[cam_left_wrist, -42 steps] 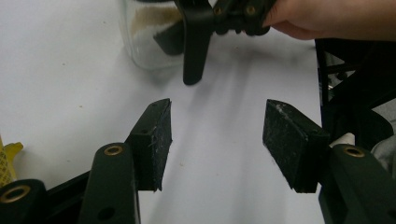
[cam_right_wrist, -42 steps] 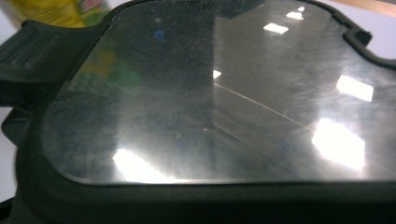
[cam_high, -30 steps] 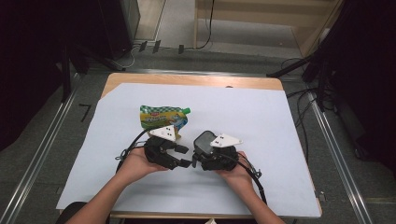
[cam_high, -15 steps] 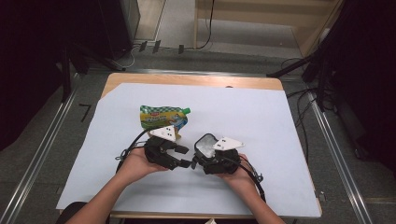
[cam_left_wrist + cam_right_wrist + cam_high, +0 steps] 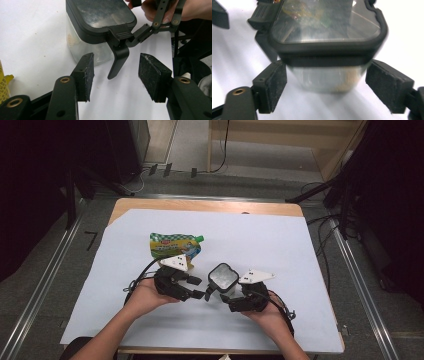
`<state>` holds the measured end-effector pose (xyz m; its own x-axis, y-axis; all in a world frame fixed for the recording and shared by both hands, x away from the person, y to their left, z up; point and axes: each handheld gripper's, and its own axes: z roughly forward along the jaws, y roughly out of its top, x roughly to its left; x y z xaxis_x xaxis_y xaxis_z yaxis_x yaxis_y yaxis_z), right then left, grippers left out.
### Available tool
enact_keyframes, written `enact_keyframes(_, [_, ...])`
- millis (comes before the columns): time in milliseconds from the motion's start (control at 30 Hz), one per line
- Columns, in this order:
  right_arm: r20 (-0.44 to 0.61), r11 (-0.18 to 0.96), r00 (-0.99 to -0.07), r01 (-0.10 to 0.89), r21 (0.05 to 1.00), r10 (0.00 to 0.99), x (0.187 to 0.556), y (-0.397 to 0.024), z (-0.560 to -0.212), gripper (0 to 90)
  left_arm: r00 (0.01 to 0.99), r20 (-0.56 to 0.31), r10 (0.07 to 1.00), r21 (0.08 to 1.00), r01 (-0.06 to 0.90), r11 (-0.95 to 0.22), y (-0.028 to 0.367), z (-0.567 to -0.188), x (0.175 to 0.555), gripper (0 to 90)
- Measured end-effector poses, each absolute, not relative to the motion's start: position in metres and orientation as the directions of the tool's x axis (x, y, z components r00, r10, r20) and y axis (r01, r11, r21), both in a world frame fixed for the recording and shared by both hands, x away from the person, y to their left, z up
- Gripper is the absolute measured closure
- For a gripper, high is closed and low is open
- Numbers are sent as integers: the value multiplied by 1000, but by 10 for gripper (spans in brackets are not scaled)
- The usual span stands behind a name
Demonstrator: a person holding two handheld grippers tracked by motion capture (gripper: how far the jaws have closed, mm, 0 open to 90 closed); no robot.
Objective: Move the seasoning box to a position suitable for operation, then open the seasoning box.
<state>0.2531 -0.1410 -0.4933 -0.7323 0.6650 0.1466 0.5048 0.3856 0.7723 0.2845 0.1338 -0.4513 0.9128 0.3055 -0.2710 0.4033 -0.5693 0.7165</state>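
The container point(image 5: 223, 276) (clear, black-lidded, contents blurred) stands on the white sheet point(image 5: 280, 240) between both hands. The right gripper point(image 5: 226, 296) has it between its jaws, which have just been closing; contact is unclear. The left gripper point(image 5: 202, 288) is released, its latch flap point(image 5: 119, 60) untouched between the jaws, which have also been closing. Beyond lies a pouch point(image 5: 175, 244), partly hidden.

A recording lab, a table point(image 5: 210, 206) covered in white paper point(image 5: 260, 235), metal floor rails point(image 5: 47, 285), loose cables point(image 5: 220, 150), dark stands around.
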Motion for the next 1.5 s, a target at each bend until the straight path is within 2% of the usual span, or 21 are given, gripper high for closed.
enact_keyframes(100, [188, 368, -722, 537, 759, 666, 246, -153, -489, 286, 915, -268, 300, 720, 397, -569, 133, -452, 284, 481])
enact_keyframes(133, [188, 368, -722, 537, 759, 666, 246, -153, -489, 286, 915, -268, 300, 720, 397, -569, 133, -452, 284, 487])
enact_keyframes(167, [208, 373, -718, 559, 740, 664, 242, -159, -486, 342, 918, -262, 298, 717, 392, -576, 131, -453, 283, 494])
enact_keyframes(333, [155, 386, -730, 514, 766, 665, 238, -165, -477, 417, 913, -274, 303, 710, 404, -576, 130, -455, 284, 495])
enact_keyframes(433, [154, 377, -726, 512, 772, 670, 239, -166, -475, 464, 904, -288, 317, 705, 424, -568, 129, -455, 284, 521])
enact_keyframes(467, [165, 363, -716, 522, 772, 678, 241, -168, -475, 516, 898, -304, 318, 703, 437, -561, 129, -455, 284, 548])
enact_keyframes(500, [165, 363, -716, 522, 772, 678, 241, -168, -475, 516, 895, -309, 322, 706, 443, -552, 129, -455, 284, 548])
enact_keyframes(633, [205, 334, -705, 544, 769, 679, 244, -171, -475, 614, 897, -309, 316, 690, 440, -574, 130, -456, 284, 685])
enact_keyframes(667, [205, 334, -705, 544, 769, 679, 244, -171, -475, 614, 897, -309, 316, 690, 440, -574, 130, -456, 284, 711])
enact_keyframes(767, [192, 336, -715, 526, 782, 673, 244, -169, -475, 710, 900, -294, 321, 701, 431, -568, 130, -455, 282, 798])
enact_keyframes(800, [192, 336, -715, 526, 782, 673, 244, -169, -475, 710, 900, -294, 321, 701, 431, -568, 130, -455, 282, 835])
enact_keyframes(833, [201, 334, -715, 531, 779, 670, 244, -169, -475, 737, 899, -294, 326, 703, 434, -564, 130, -455, 282, 835])
enact_keyframes(867, [206, 337, -715, 538, 772, 668, 244, -167, -475, 795, 898, -295, 327, 698, 436, -568, 129, -456, 283, 891])
enact_keyframes(1000, [203, 349, -715, 544, 763, 669, 242, -165, -477, 900, 892, -287, 350, 679, 447, -583, 125, -462, 285, 900])
enact_keyframes(1500, [213, 322, -698, 551, 770, 684, 246, -162, -479, 900, 902, -258, 345, 685, 423, -594, 110, -471, 279, 900])
